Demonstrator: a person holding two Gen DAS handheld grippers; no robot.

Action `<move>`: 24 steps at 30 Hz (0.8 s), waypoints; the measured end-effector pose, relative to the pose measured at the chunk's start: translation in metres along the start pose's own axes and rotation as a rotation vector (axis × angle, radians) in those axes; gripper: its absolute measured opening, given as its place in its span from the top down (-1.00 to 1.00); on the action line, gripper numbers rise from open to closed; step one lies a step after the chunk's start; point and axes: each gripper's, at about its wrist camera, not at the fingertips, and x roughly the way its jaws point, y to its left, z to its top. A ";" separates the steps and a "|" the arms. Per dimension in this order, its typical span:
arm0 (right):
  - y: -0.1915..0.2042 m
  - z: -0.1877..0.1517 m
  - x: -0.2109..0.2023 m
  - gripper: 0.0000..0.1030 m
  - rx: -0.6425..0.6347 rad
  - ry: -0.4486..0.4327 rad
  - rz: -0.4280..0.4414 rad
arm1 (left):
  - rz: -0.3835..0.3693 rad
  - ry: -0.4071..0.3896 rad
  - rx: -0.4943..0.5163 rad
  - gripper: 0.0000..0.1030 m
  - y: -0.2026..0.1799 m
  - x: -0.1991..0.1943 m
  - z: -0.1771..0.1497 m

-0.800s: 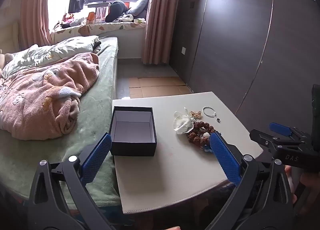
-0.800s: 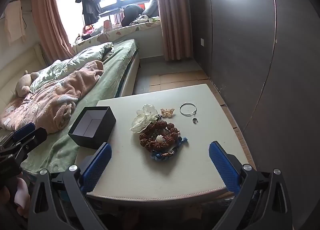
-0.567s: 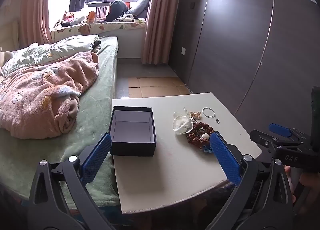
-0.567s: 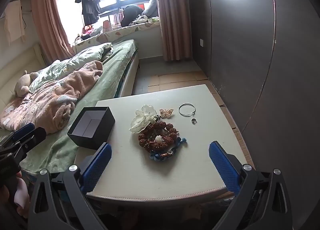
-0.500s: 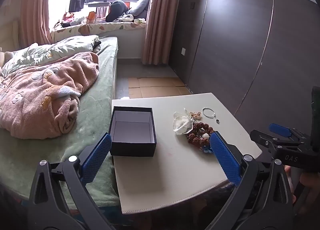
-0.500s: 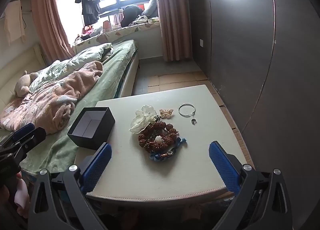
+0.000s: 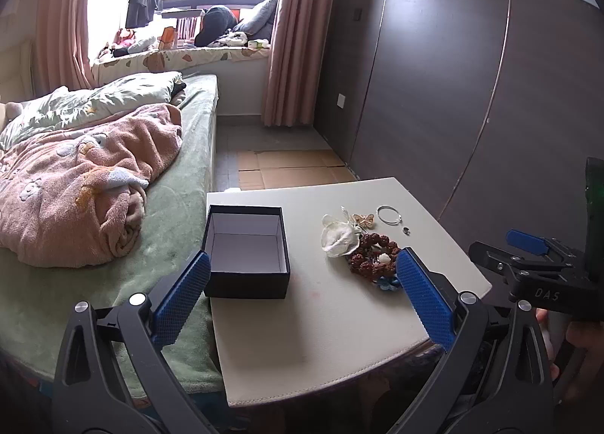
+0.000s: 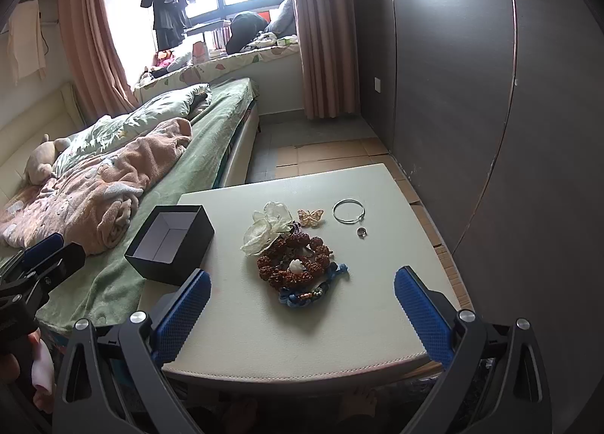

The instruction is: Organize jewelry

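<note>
Bare table (image 8: 287, 336) front; box (image 8: 170, 245) left, jewelry pile (image 8: 294, 264) centre.

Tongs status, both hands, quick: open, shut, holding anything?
Left tongs: open, holding nothing, above the near edge of the table.
Right tongs: open, holding nothing, short of the bead bracelet.

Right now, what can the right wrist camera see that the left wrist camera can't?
Only the right wrist view shows the beige stuffed toy on the bed and the whole blue braided cord bracelet, plus the left gripper.

Only the left wrist view shows the right gripper.

Both show the open black square box, white fabric flower, gold butterfly brooch, thin silver bangle, small ring and brown bead bracelet.
</note>
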 end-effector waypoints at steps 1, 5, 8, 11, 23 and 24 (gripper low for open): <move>-0.001 0.000 0.000 -0.86 0.001 0.000 0.000 | 0.001 -0.002 0.000 -0.91 0.000 0.000 0.000; 0.000 0.000 0.000 -0.86 -0.001 0.000 0.000 | 0.003 -0.007 0.000 -0.91 -0.001 0.000 0.000; -0.002 0.002 0.000 -0.86 0.001 -0.001 0.001 | -0.001 -0.008 0.001 -0.91 -0.001 0.001 0.000; -0.003 0.002 0.000 -0.86 0.003 -0.003 0.002 | -0.005 -0.005 0.005 -0.91 -0.003 0.002 0.000; -0.009 0.003 -0.003 -0.86 0.002 -0.018 -0.009 | -0.017 -0.008 0.012 -0.91 -0.007 0.001 0.000; -0.010 0.003 -0.003 -0.86 0.001 -0.018 -0.009 | -0.017 -0.009 0.013 -0.91 -0.007 0.001 0.000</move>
